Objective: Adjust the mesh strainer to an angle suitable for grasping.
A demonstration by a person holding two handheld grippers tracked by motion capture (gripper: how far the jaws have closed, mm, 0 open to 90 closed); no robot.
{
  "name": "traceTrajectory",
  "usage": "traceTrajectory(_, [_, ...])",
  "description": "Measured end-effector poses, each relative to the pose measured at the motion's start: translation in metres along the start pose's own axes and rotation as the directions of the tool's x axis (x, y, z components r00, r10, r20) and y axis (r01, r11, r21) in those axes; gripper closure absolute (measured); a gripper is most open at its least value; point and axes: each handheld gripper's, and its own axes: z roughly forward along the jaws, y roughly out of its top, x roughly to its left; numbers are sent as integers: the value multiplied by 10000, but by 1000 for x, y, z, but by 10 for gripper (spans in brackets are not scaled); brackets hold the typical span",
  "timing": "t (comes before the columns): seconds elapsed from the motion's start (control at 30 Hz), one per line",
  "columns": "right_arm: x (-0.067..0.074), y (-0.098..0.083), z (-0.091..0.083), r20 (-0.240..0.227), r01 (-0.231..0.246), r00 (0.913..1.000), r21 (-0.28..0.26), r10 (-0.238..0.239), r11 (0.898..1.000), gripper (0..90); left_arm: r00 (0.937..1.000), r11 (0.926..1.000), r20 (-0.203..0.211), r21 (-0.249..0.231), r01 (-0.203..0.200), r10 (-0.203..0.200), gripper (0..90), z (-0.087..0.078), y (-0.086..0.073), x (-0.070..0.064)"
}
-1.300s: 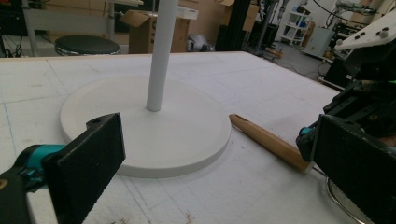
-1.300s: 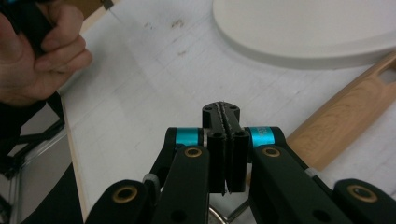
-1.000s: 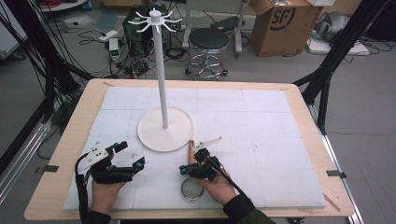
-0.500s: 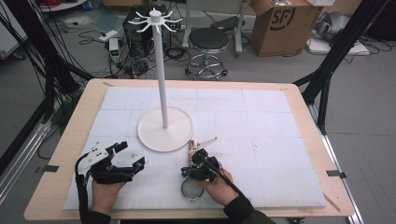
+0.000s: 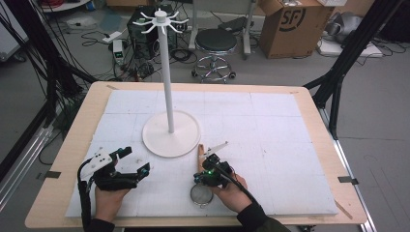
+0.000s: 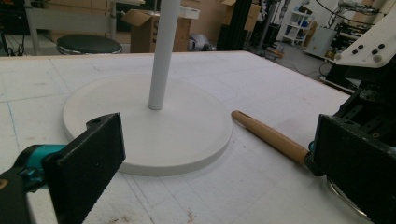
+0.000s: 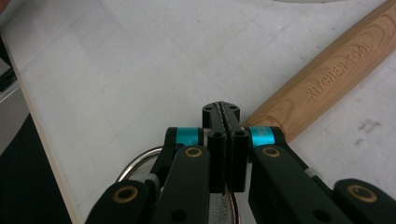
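Change since a second ago is small from above: the right tongs (image 5: 205, 173) shifted only slightly over the sieve (image 5: 200, 194), which lies on the desk (image 5: 270, 121) beside the stand (image 5: 170, 137). I judge lifting has not begun.

In the left gripper view, the left tongs (image 6: 222, 158) are wide open and empty, facing the handle (image 6: 273, 137).

In the right gripper view, the right tongs (image 7: 221, 112) are fully closed, with nothing visible between the pads and the handle just beside.

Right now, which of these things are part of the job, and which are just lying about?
In the job: strainer with wooden handle; white stand; right gripper, shut; left gripper, open.

Lying about: stool; cardboard box; floor cables.
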Motion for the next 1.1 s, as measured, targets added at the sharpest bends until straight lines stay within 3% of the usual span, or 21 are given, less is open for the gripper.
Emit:
traceTrajectory(0.4, [-15, -6, -17, 94, -261, 9996, 51, 261, 9996, 896, 10000, 10000, -6, 48, -22, 22, 34, 1, 0, 0])
traceTrajectory(0.47, [-14, -7, -19, 124, -249, 9996, -5, 249, 9997, 895, 10000, 10000, -13, 69, -32, 32, 34, 1, 0, 0])
traceTrajectory(0.53, [-11, -6, -17, -259, -318, 9992, -95, 315, 9994, 895, 10000, 10000, -7, 88, -7, 7, 34, 1, -1, 0])
traceTrajectory(0.8, [-5, -2, -6, -386, -214, 9990, 42, 215, 9998, 895, 10000, 10000, -13, 75, -7, 8, 34, 1, -1, 0])
traceTrajectory(0.97, [-3, -2, -4, -272, -183, 9995, 121, 186, 9998, 895, 10000, 10000, 2, 38, -1, 1, 34, 1, 0, 0])
traceTrajectory(1.03, [0, -2, -3, 455, 37, 9990, 300, -50, 9995, 895, 10000, 10000, -9, 55, 18, -18, 34, 1, 0, 0])
traceTrajectory(1.1, [0, -1, -4, 486, 38, 9988, 327, -54, 9995, 895, 10000, 10000, -11, 72, 5, -5, 34, 1, -1, 0])
